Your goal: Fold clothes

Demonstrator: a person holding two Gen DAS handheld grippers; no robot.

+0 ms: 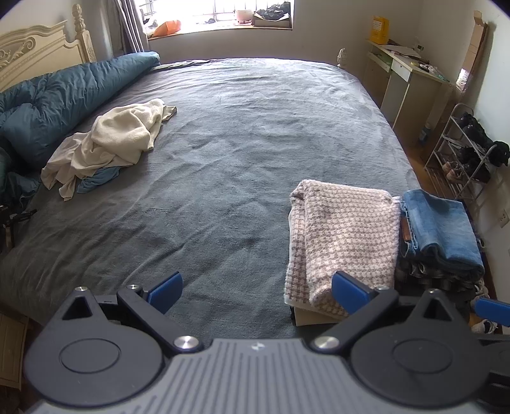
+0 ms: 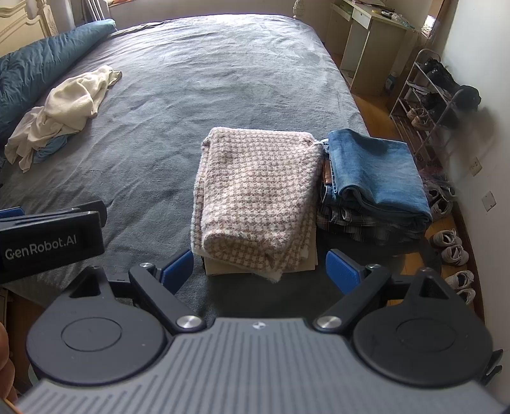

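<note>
Clothes lie on our bed (image 1: 239, 143): a folded houndstooth garment (image 2: 255, 197) beside folded jeans (image 2: 379, 172), unfolded pile (image 1: 108, 143) far off. Our left gripper (image 1: 256, 294) and right gripper (image 2: 259, 269) gape, empty.

Under the checked garment (image 2: 255, 194), just ahead of the right gripper's fingers (image 2: 341, 270), lower folded pieces are showing only as thin edges, so their kind is staying unclear. The blue jeans (image 2: 376, 165) are covering a plaid pile (image 2: 360, 219) to the right of these fingers. Far ahead and left, the cream clothes (image 1: 121, 137) are hiding most of a blue cloth (image 1: 98, 180). The window sill things (image 1: 271, 14) are too bright and small to name. The left gripper's body (image 2: 51, 239) is being cut off by the left edge.
</note>
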